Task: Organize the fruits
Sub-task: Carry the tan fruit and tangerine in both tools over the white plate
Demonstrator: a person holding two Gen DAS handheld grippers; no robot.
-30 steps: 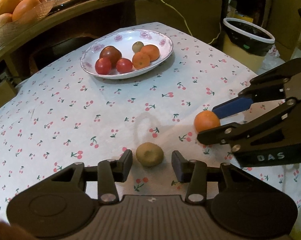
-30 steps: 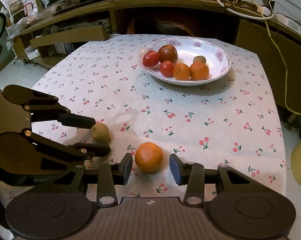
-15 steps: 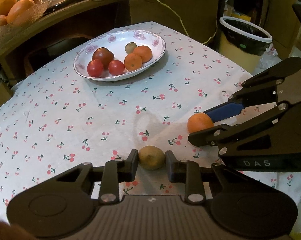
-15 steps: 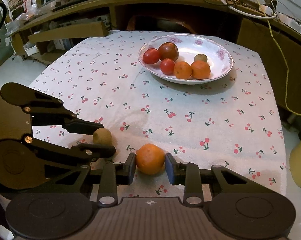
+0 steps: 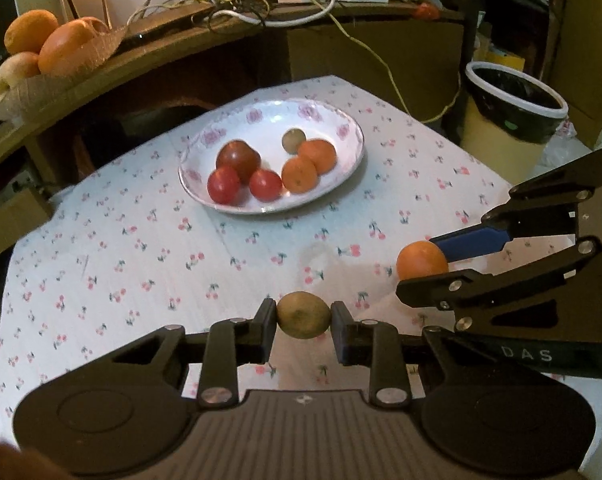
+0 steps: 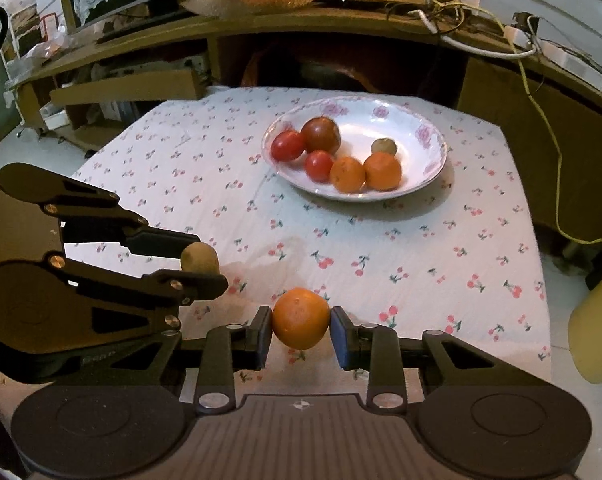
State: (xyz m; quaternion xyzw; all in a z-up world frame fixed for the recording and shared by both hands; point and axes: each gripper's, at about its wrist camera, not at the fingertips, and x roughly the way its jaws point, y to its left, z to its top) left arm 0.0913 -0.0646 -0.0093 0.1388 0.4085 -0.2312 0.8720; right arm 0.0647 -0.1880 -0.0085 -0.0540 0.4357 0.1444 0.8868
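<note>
Kiwi (image 5: 303, 315) sits pinched in our left gripper (image 5: 303, 326) and a tangerine (image 6: 300, 317) in our right gripper (image 6: 300, 332), both near the table's (image 6: 421, 248) front edge. The floral plate (image 6: 433, 148) beyond already holds tomatoes (image 6: 287, 145), two tangerines and a kiwi, so we judge only these last two fruits remain to be carried over.

Right hand-held gripper (image 6: 301, 330) clamps orange (image 6: 300, 317).

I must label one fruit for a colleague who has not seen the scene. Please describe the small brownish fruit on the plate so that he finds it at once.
On the cherry-print tablecloth stands a white plate with pink flowers. The kiwi lies at its far side, just behind the two oranges. It is the smallest fruit there and the only dull brown-green one; the others are red or orange.
</note>
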